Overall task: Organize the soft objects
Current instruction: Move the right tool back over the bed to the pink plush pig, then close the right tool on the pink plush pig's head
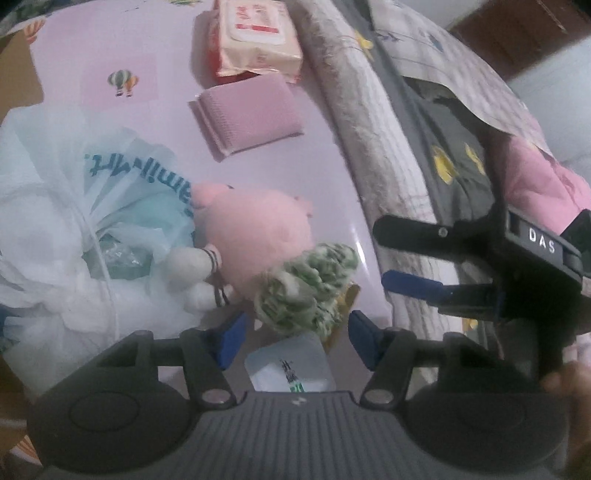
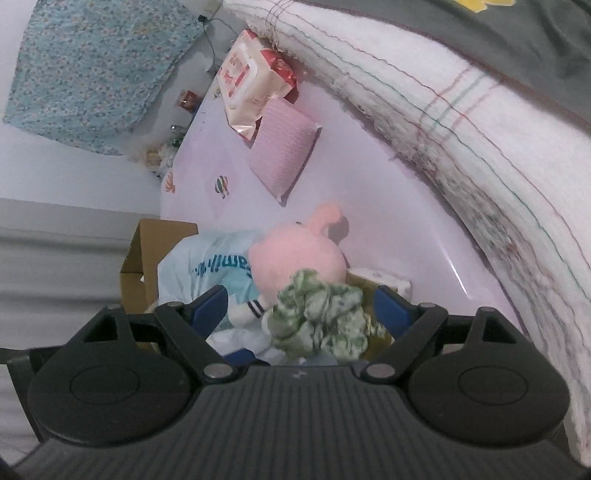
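At the far left a white plastic bag (image 1: 55,206) slumps open on the pink bed sheet (image 1: 147,48), with some clear wrapped item inside (too blurred to name). Leaning against it is the pink plush toy (image 1: 255,229), its white limb touching the bag. Just right of the plush sits the green-and-white scrunchie (image 1: 306,291), directly ahead of the left tongs (image 1: 295,345), whose fingers stand apart and empty. It looks light, squashy and springy, so a pinch across its bunched middle should hold. Further back lie a folded pink cloth (image 1: 247,114) and a wet-wipes pack (image 1: 255,33). At the right, beside the rolled blanket (image 1: 362,122), the right tongs (image 1: 410,254) are also spread, holding nothing.
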`<action>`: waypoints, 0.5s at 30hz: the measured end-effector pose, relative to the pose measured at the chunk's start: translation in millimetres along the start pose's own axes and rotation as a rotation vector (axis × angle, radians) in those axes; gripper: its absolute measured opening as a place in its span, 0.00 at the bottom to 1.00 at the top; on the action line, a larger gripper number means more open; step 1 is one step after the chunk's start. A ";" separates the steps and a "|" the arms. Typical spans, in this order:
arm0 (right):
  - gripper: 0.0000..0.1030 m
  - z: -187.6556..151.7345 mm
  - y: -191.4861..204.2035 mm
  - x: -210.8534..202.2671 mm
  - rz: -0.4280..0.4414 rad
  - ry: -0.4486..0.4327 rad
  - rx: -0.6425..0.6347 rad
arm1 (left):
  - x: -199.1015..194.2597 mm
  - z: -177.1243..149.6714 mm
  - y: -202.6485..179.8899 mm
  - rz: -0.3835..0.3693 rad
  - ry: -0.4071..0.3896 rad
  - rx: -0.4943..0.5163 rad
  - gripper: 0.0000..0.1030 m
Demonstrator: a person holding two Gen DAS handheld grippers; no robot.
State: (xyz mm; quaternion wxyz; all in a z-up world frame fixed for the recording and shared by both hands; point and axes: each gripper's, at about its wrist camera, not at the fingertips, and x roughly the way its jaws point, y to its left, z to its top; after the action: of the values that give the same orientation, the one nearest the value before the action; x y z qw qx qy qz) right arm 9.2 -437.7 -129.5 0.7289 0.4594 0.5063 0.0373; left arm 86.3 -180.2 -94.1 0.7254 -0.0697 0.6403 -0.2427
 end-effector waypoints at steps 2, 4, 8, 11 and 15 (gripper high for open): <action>0.84 12.0 1.3 9.3 0.008 0.013 -0.013 | -0.7 4.5 5.6 0.005 -0.017 -0.042 0.59; 0.84 26.8 4.9 25.0 0.011 0.037 -0.020 | -2.9 9.1 10.7 -0.001 -0.033 -0.088 0.59; 0.84 53.2 10.7 53.5 -0.008 0.113 -0.009 | -6.6 15.9 23.6 -0.017 -0.072 -0.194 0.59; 0.84 65.5 8.0 70.7 -0.014 0.166 0.028 | -8.8 22.1 29.7 -0.011 -0.099 -0.246 0.59; 0.84 71.4 4.0 87.6 -0.044 0.213 0.060 | -0.6 30.9 35.4 0.013 -0.076 -0.273 0.59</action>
State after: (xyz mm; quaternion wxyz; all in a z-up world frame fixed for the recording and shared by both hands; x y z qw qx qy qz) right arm 108.4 -434.9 -183.7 0.6574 0.4633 0.5918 0.0549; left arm 125.4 -155.6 -103.0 0.7343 -0.1730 0.6400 -0.1458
